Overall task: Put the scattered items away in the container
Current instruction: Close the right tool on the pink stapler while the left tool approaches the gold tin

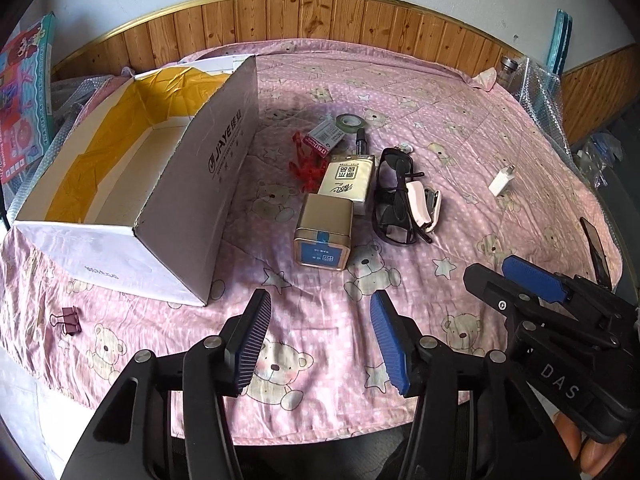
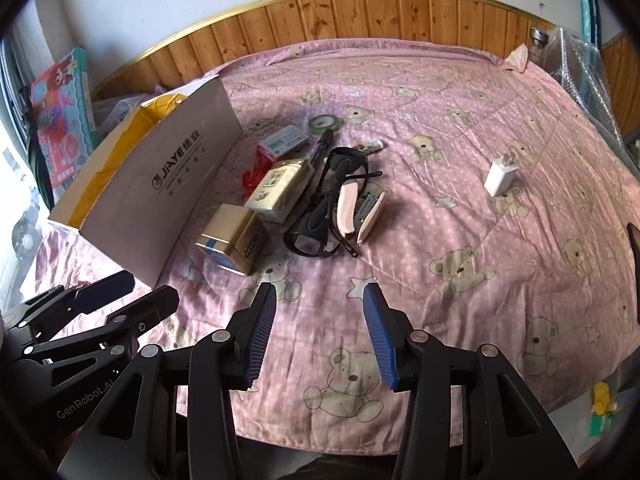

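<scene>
Cardboard box [image 1: 168, 184] sits open at frame left beside the clutter, gold tin [image 1: 324, 232] nearest, while left gripper [image 1: 320, 344] and right gripper [image 2: 320, 332] hover low-centre, jaws spread, empty, ready.

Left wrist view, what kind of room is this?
Probably a bedroom: a bed under a pink teddy-bear sheet, wood panelling on the wall behind it, small household items beside a cardboard box.
</scene>
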{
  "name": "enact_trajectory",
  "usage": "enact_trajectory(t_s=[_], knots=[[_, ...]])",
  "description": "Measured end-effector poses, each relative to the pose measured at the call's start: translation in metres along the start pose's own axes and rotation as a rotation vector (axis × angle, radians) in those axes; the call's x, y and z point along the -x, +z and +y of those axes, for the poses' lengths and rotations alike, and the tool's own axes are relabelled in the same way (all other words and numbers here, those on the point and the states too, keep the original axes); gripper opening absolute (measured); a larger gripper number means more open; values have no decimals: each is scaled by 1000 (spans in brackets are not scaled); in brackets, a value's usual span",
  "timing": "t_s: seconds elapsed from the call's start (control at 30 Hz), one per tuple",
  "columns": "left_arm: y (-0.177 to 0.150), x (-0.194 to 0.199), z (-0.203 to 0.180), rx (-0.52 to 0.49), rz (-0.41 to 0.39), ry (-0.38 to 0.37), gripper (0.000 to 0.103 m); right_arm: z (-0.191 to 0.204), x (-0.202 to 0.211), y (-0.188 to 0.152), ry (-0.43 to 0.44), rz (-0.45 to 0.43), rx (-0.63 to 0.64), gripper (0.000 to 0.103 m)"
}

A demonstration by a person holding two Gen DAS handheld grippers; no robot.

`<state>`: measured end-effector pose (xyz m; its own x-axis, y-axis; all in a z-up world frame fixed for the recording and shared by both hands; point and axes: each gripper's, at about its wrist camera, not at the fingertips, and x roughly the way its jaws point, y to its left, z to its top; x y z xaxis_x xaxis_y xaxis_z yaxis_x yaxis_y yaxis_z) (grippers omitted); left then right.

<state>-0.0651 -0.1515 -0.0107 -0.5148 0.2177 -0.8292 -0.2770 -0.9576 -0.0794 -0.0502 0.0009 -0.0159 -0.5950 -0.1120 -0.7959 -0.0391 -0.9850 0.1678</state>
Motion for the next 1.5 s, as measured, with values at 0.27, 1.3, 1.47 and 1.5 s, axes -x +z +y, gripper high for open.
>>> enact_trajectory(t_s=[0.27, 1.3, 1.47, 1.5], knots=[[20, -51, 3, -34, 56, 48, 62, -17, -44, 23, -18, 64, -20, 49], [51, -107, 38, 78, 112, -32, 59, -141, -102, 36, 298, 164, -431, 39], [53, -104, 38, 81, 111, -31, 59, -160, -84, 34, 216, 109, -464, 45], [53, -102, 37, 78, 106, -30, 59, -160, -79, 35, 190, 96, -457, 46]])
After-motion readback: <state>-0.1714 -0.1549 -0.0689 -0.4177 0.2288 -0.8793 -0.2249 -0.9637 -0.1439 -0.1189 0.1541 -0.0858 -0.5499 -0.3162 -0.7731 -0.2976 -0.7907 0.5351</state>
